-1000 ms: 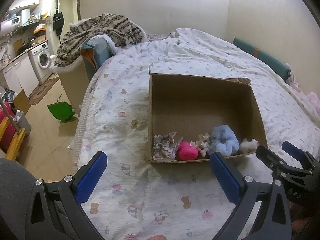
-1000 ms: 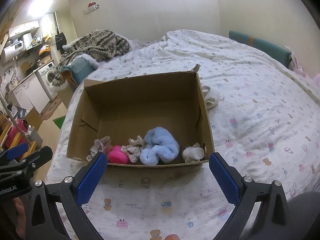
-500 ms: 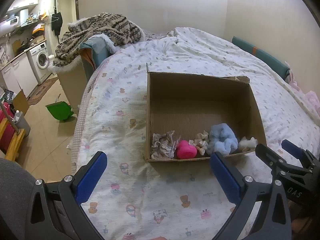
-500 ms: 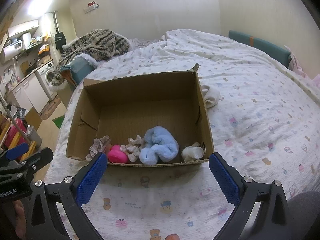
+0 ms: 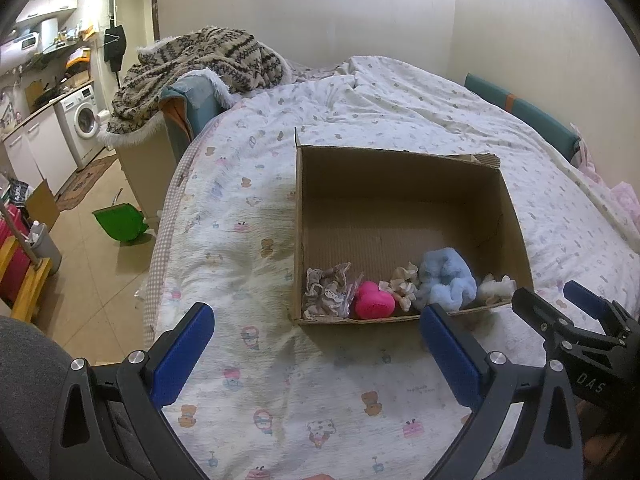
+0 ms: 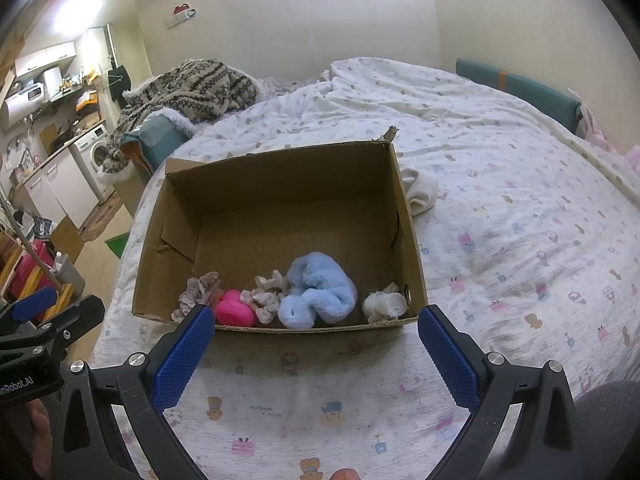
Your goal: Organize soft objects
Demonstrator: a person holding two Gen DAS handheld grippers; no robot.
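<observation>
Soft things are lying in a row along the near wall of the cardboard box [image 6: 408, 236] on the bed [image 6: 520, 248] — a lace scrunchie [image 6: 196, 296], a pink heart [image 6: 234, 312], a blue fluffy bundle [image 6: 318, 296], a white roll [image 6: 384, 306]. A white sock [image 6: 420, 194] is sitting outside, just beside the box's right wall. Both the left gripper [image 5: 316, 344] and right gripper [image 6: 316, 344] are hovering short of the box, fingers spread wide, grasping nothing.

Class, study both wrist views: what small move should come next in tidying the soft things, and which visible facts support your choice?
Probably the right gripper should reach toward the white cloth lying on the bed beside the cardboard box. Both grippers are open and empty, five soft items already sit in the box, and that cloth is the only one visibly outside, on the right.
</observation>
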